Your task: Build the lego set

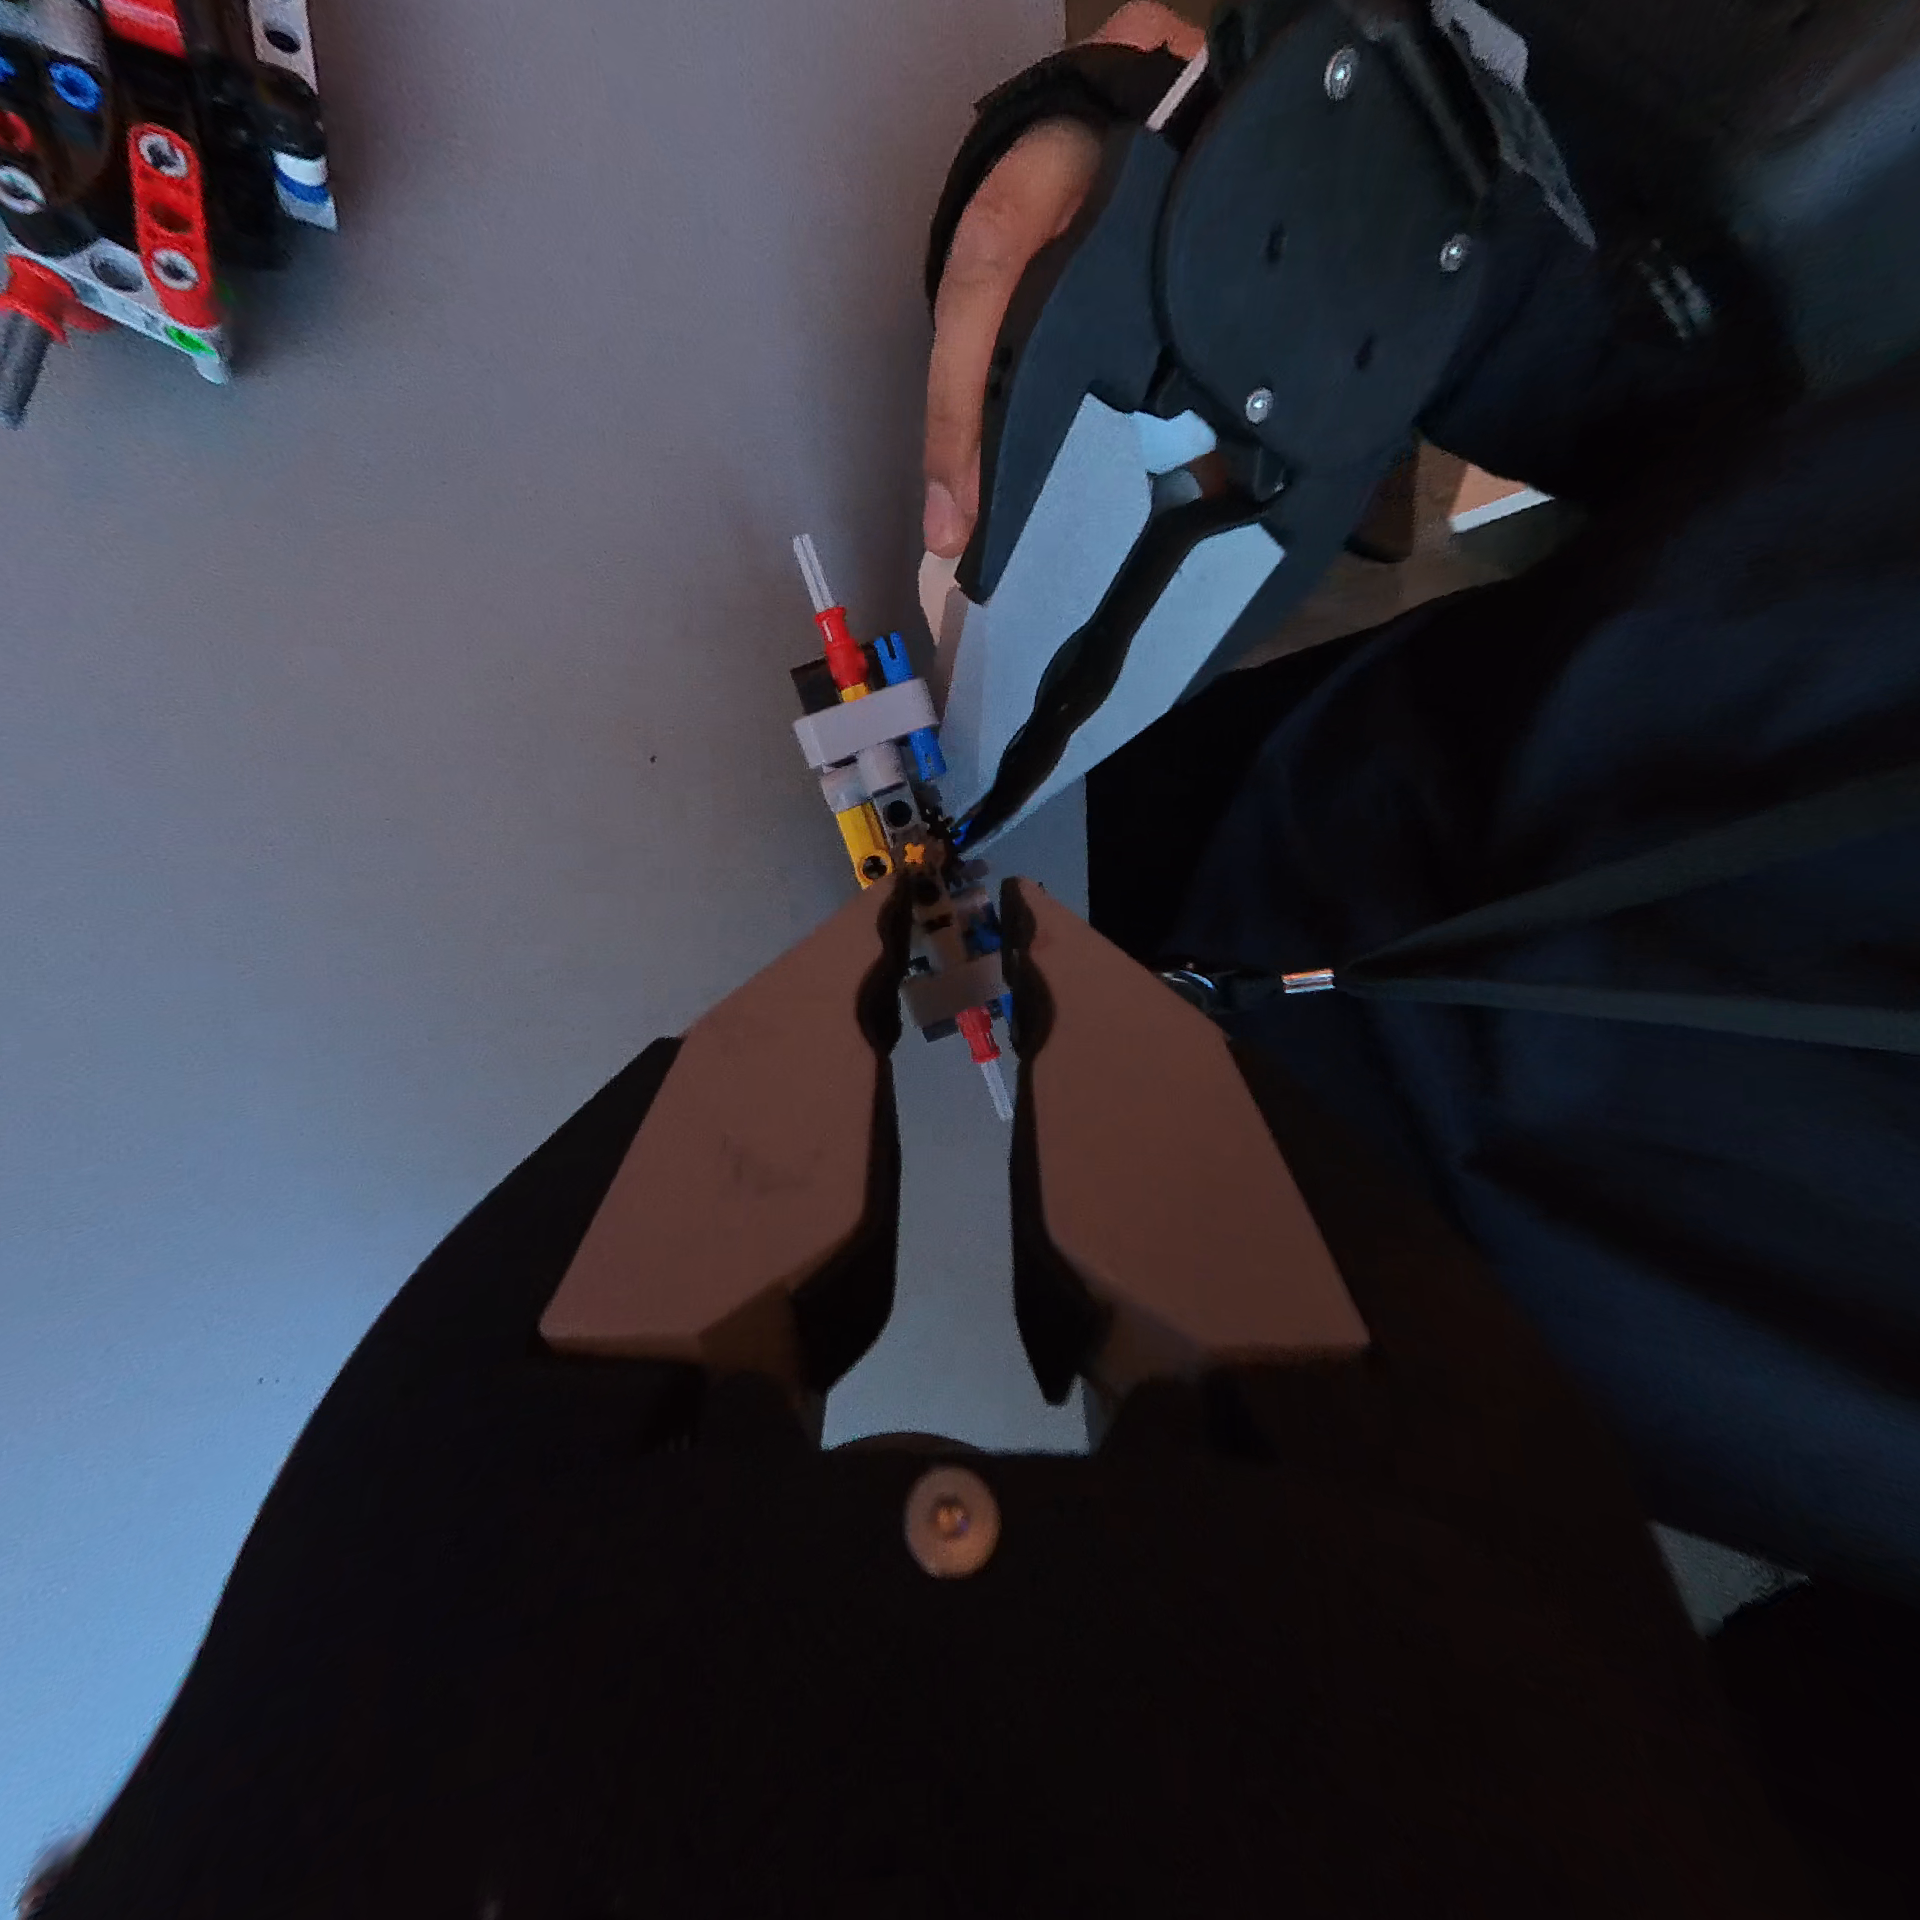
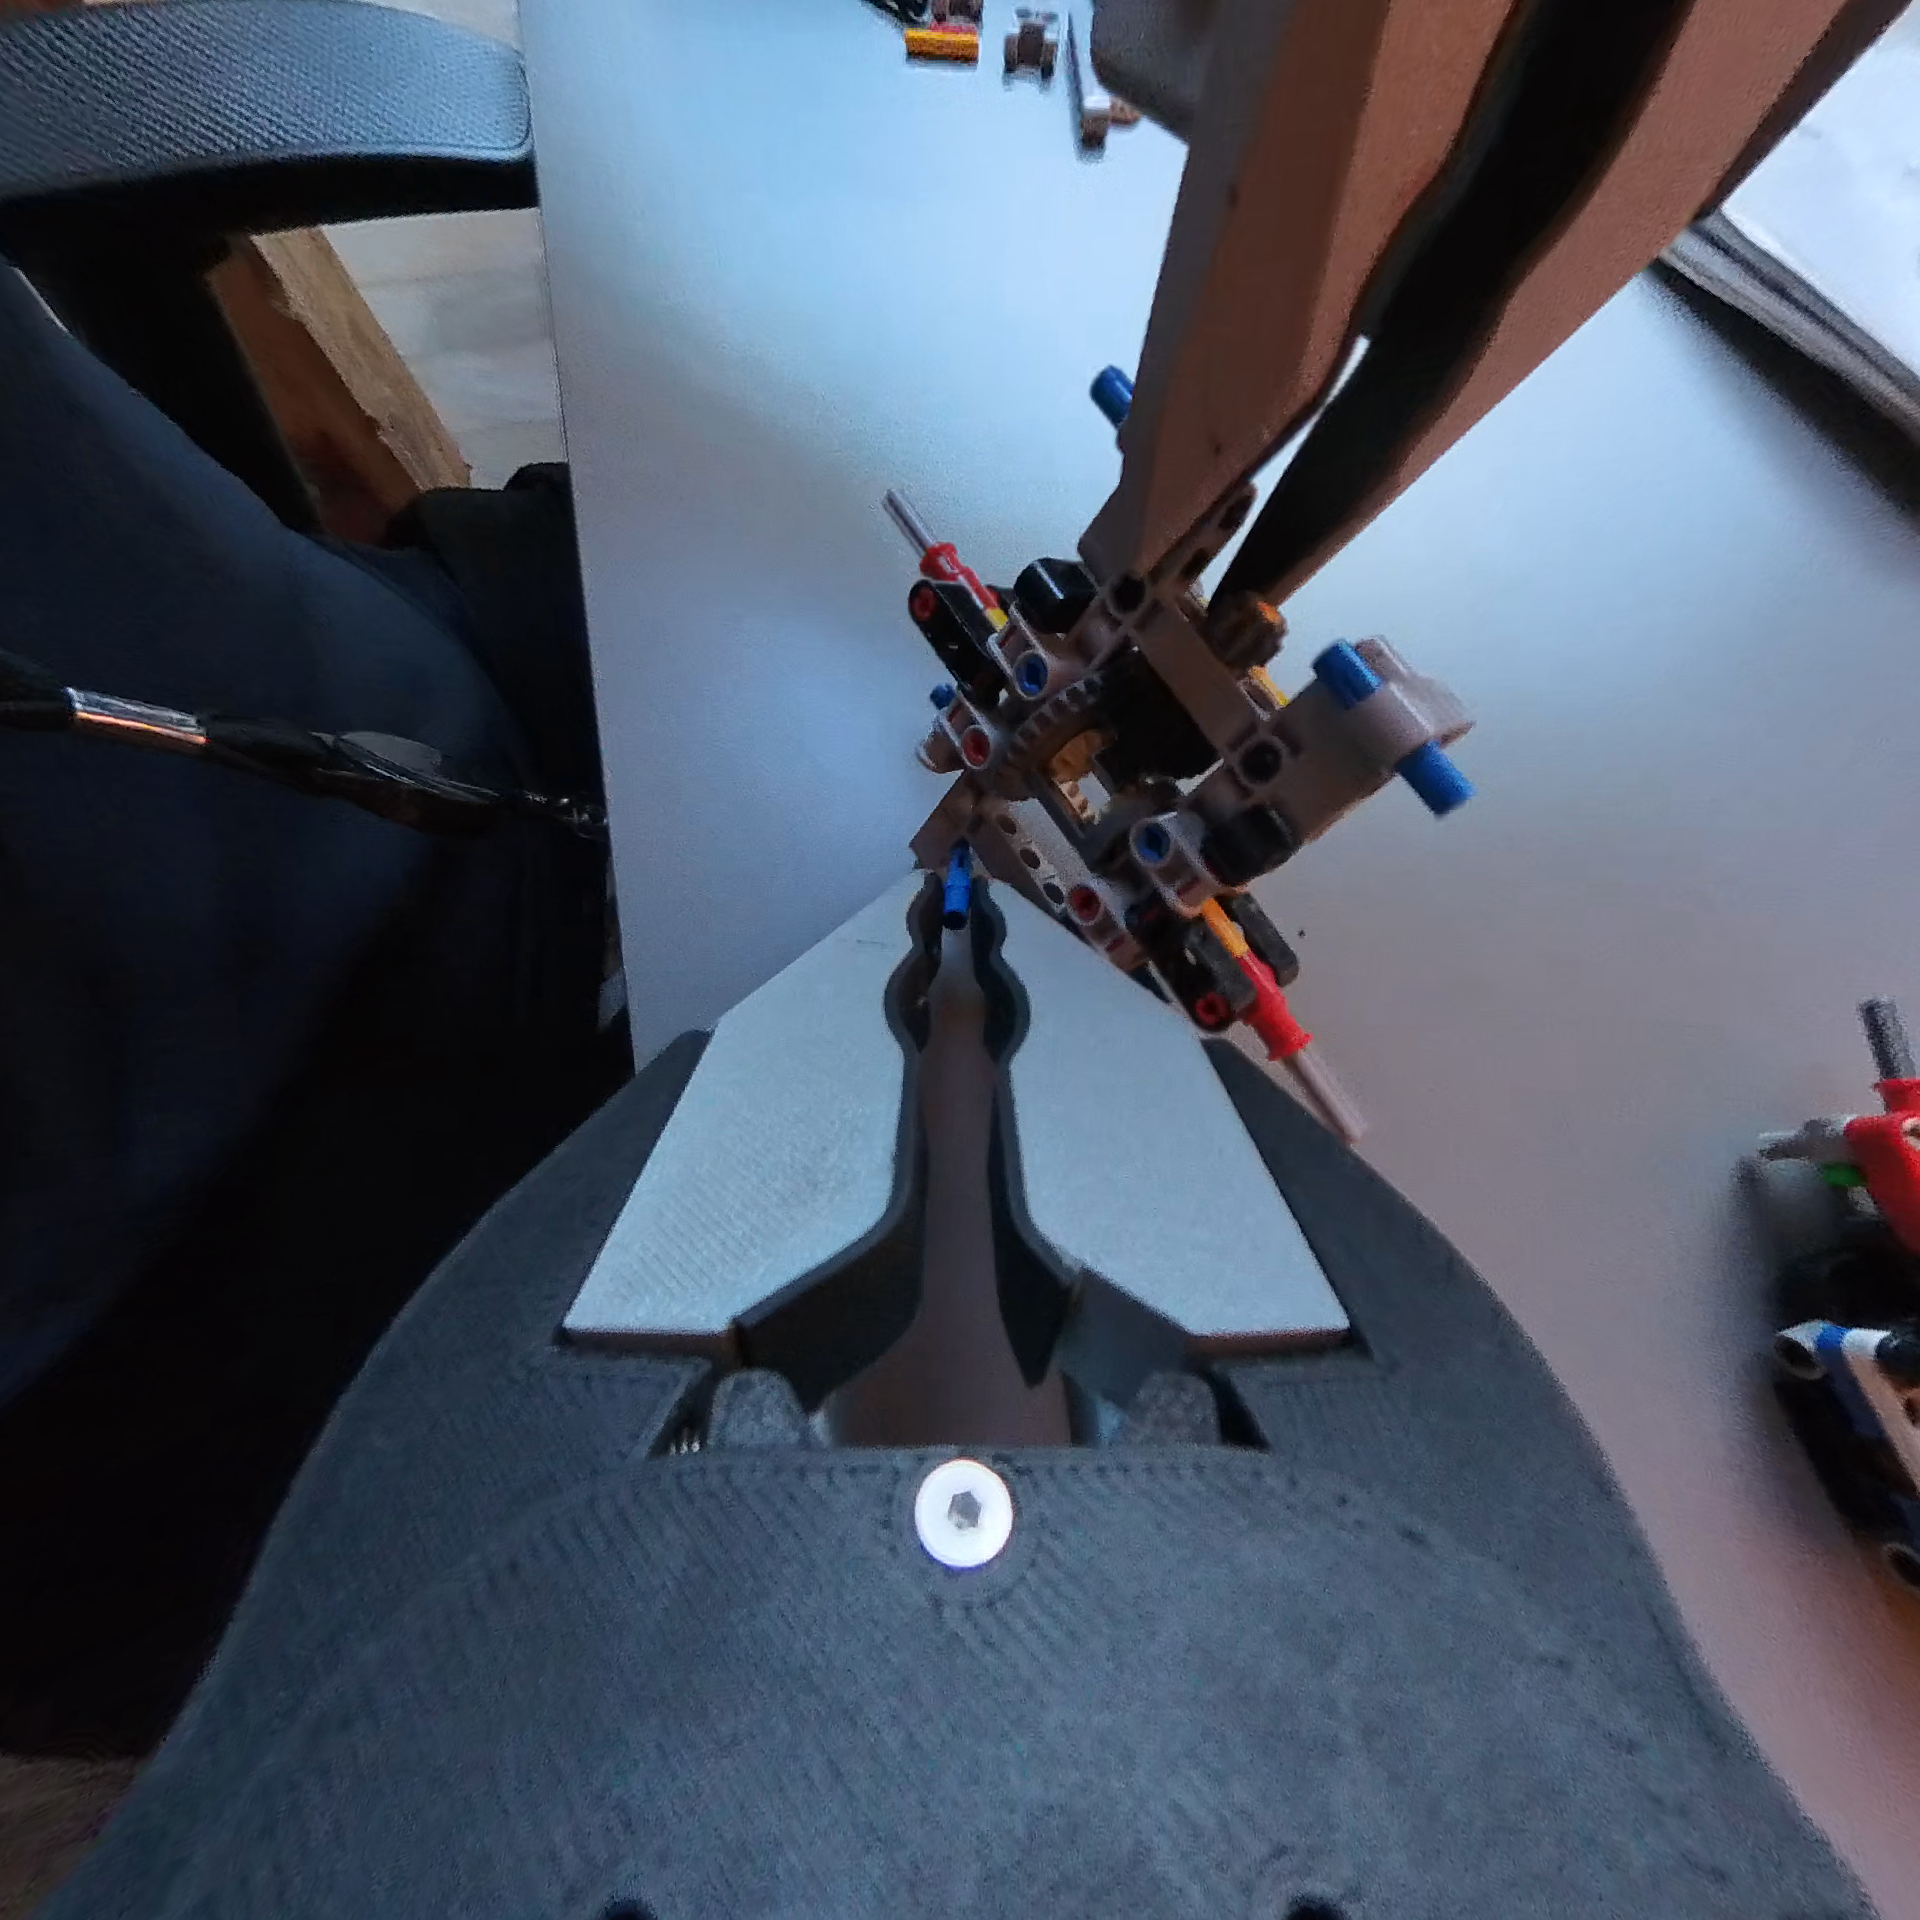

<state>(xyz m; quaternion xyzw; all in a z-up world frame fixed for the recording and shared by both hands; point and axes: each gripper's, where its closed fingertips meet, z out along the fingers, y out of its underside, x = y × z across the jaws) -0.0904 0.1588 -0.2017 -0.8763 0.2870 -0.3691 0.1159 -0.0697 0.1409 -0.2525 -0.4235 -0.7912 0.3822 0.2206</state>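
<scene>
Left wrist: assembly (image 1: 940, 935) btwn hand-held gripper (image 1: 956, 899) fingers

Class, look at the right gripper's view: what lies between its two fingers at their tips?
A small blue pin, pinched between the right gripper fingers, its far end meeting the brick assembly. The right wrist view shows this.

Table (image 2: 790, 312): smooth, matt pale grey top, soft sheen under the light.

Brick assembly (image 2: 1132, 748): hard moulded plastic, glossy; grey beams, blue, red and yellow pins, a toothed black gear.

Right gripper (image 2: 958, 914): body of black printed plastic, ridged layer lines, matt; fingers (image 2: 790, 1164) faced light grey with fine woven-looking texture, dark rubbery wavy pads. Bright metal screw (image 2: 963, 1512) at its base.

Left gripper (image 1: 951, 935): fingers (image 1: 769, 1143) of matt brown plastic, smooth.

Dark cloth clothing (image 1: 1558, 1039), soft folds; a black woven strap (image 1: 1621, 987) with shiny metal crimp.
</scene>
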